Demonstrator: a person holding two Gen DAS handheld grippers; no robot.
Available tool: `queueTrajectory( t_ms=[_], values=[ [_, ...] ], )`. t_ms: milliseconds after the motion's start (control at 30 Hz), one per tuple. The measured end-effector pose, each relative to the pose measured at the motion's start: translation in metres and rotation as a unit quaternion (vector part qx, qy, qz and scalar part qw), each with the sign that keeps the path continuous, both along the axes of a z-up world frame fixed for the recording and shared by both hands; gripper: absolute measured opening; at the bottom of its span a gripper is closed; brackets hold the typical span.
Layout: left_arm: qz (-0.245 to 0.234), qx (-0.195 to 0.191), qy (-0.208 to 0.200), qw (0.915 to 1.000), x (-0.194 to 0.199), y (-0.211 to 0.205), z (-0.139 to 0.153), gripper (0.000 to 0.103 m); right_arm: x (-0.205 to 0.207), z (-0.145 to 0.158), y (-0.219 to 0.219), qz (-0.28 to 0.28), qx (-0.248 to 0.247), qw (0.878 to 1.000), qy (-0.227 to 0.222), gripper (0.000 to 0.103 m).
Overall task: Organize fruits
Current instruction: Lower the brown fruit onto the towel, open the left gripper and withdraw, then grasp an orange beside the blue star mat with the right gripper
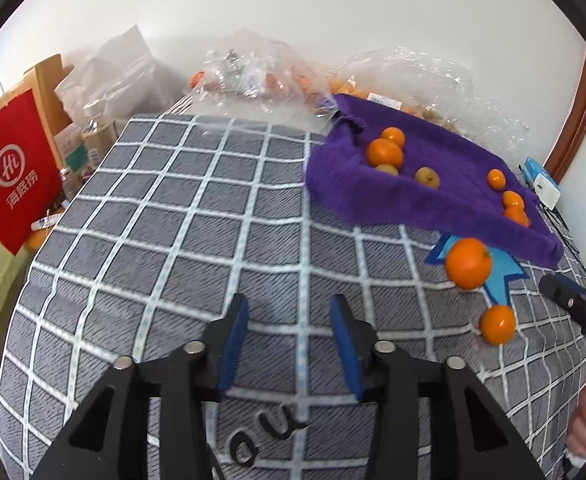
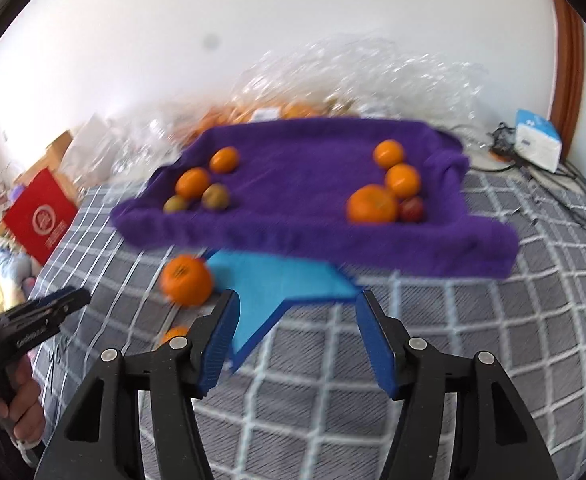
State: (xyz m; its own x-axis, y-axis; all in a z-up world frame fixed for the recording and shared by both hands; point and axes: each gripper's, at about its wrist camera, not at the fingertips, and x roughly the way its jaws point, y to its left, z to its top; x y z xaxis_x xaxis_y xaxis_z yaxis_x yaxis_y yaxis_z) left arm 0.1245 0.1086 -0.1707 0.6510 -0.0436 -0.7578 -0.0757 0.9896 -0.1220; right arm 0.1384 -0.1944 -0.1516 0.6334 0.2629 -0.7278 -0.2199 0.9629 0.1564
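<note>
Ahead of the right gripper (image 2: 297,300), whose blue pads are standing apart with nothing between them, a fuzzy purple cloth tray (image 2: 333,240) is holding orange tangerines (image 2: 373,204) and greenish fruits (image 2: 215,196). A large loose tangerine (image 2: 187,280) is lying just left of its left finger, on the grey checked bedcover (image 2: 433,340). The left gripper (image 1: 289,304) is hanging part-open and empty over bare cover, the tray lying ahead to its right. Crinkled clear plastic bags (image 1: 261,72) are crowding the space behind the tray.
</note>
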Motion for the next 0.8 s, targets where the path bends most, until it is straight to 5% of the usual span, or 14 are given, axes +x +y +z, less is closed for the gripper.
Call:
queueTrajectory(
  t_ms=[200,333,500,800],
  values=[
    [0.014,-0.007,-0.005,0.9999,-0.007,0.008,-0.009,0.049,-0.012,-0.008,0.034,0.049,0.014,0.999,0.004,0.06],
    [0.001,-0.012,-0.015,0.9998,-0.011,0.007,-0.009,0.049,-0.016,-0.02,0.053,0.073,-0.014,0.997,0.01,0.05],
    [-0.002,-0.013,-0.01,0.9999,-0.009,0.006,-0.011,0.049,-0.012,-0.03,0.056,0.07,-0.011,0.997,0.031,0.032],
    [-0.002,-0.032,-0.012,0.9994,-0.01,0.011,-0.012,0.049,-0.02,-0.011,0.009,0.016,-0.026,1.0,-0.007,0.032]
  ],
)
